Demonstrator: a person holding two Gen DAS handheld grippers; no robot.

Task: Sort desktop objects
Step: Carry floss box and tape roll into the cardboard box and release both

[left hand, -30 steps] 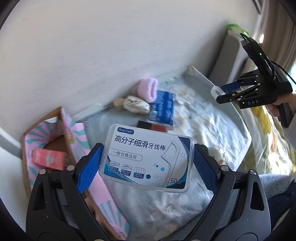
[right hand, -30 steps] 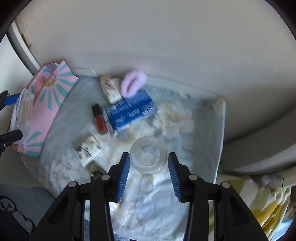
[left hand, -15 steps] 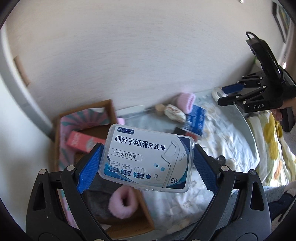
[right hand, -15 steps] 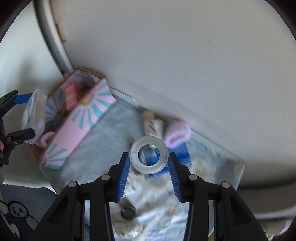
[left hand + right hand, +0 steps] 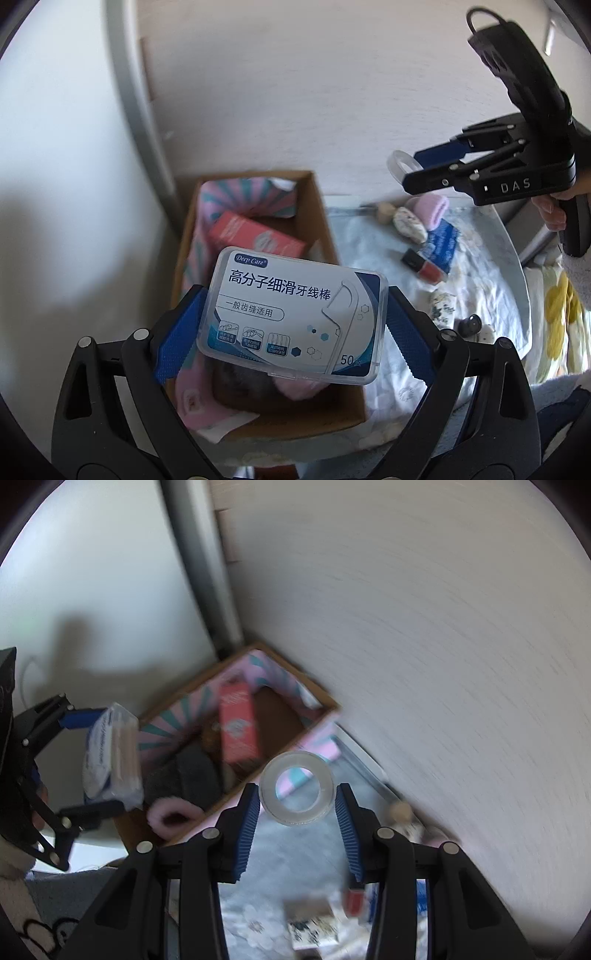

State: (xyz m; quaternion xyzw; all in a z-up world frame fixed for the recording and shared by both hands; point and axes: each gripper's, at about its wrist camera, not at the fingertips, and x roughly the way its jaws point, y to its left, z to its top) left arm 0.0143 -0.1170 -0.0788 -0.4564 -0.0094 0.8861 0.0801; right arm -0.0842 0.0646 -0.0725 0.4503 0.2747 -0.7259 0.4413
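Left gripper (image 5: 293, 314) fingers spread wide (clamping); right gripper (image 5: 296, 805) fingers narrow, both angled downward.

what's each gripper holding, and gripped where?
Left gripper: floss pick box, by its short ends. Right gripper: clear tape ring, across its outer rim.

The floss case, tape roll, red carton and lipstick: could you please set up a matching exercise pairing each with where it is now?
Things:
1. floss case
2. tape roll
3. red carton
4. lipstick

Places:
A. lying on the floral cloth
B. inside the cardboard box
C. held in the right gripper
D. held in the left gripper

Pairs: 1-D, 2-C, 3-B, 4-A
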